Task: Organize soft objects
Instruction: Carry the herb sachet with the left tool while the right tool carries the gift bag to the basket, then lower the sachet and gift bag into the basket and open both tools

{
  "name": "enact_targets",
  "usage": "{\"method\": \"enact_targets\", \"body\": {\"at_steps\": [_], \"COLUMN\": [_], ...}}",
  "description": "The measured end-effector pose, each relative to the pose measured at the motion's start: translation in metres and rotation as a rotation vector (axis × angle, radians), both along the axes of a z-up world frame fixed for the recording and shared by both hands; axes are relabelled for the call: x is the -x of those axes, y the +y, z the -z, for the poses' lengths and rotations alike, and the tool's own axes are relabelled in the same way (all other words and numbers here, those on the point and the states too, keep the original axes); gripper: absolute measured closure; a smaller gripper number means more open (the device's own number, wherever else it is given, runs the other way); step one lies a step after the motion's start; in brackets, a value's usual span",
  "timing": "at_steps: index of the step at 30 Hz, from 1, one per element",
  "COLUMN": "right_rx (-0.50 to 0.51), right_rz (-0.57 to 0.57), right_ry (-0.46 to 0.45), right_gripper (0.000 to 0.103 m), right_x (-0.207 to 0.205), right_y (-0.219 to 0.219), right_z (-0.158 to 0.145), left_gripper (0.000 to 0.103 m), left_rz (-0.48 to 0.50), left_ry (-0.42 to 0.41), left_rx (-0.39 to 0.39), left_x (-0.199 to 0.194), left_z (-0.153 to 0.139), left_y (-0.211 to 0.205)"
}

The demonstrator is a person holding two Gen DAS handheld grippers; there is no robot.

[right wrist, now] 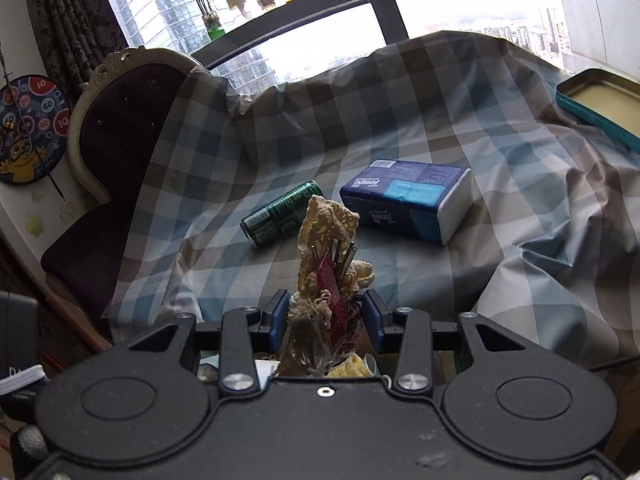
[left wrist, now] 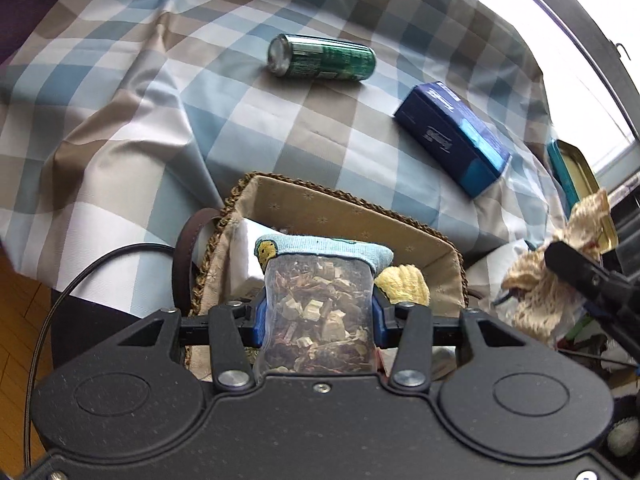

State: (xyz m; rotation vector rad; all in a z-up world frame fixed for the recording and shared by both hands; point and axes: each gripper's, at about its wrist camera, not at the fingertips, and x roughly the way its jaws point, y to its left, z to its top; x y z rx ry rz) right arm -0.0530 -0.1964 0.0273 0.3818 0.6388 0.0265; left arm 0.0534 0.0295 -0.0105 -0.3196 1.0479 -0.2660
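Left gripper point(left wrist: 318, 312) is clamped on a clear pouch point(left wrist: 318, 300) of dried bits, held over the lined basket point(left wrist: 352, 216) where a blue sock point(left wrist: 320, 250) and yellow cloth point(left wrist: 404, 282) lie. Further right, the right gripper point(right wrist: 325, 320) pinches a lace bundle point(right wrist: 326, 236), up above the checked cloth point(right wrist: 440, 280), can point(right wrist: 282, 214) and tissue pack point(right wrist: 408, 200) beyond.
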Motion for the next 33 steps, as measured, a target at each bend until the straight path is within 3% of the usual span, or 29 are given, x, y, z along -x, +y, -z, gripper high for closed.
{"method": "enact_targets", "body": {"at_steps": [12,16,20,22,25,33], "right_rx": [0.007,0.015,0.049,0.050,0.051,0.077], "right_rz": [-0.012,-0.020,-0.036,-0.051,-0.074,-0.116], "right_ry": [0.029,0.040,0.058,0.069,0.085,0.124], "right_gripper": [0.064,0.064,0.064,0.064,0.064,0.064], "right_x": [-0.012,-0.013,-0.014,-0.015,-0.015,-0.015], "right_y": [0.003,0.006,0.015,0.018,0.024,0.039], "right_z": [0.007,0.008,0.011,0.013,0.017,0.024], "left_gripper": [0.050,0.049,0.037,0.036,0.036,0.033], "left_rz": [0.042,0.007,-0.020,-0.024,-0.019,-0.007], "left_ry": [-0.111,-0.172,-0.234,-0.252,-0.249,-0.188], "left_rx": [-0.061,-0.154,-0.248,-0.287,-0.325,-0.328], "left_x": [0.003,0.010,0.018,0.022,0.024,0.023], "left_z": [-0.015,-0.019,-0.022,-0.022,-0.019,-0.009], "left_y": [-0.019,-0.018,-0.018,-0.019,-0.021,-0.017]}}
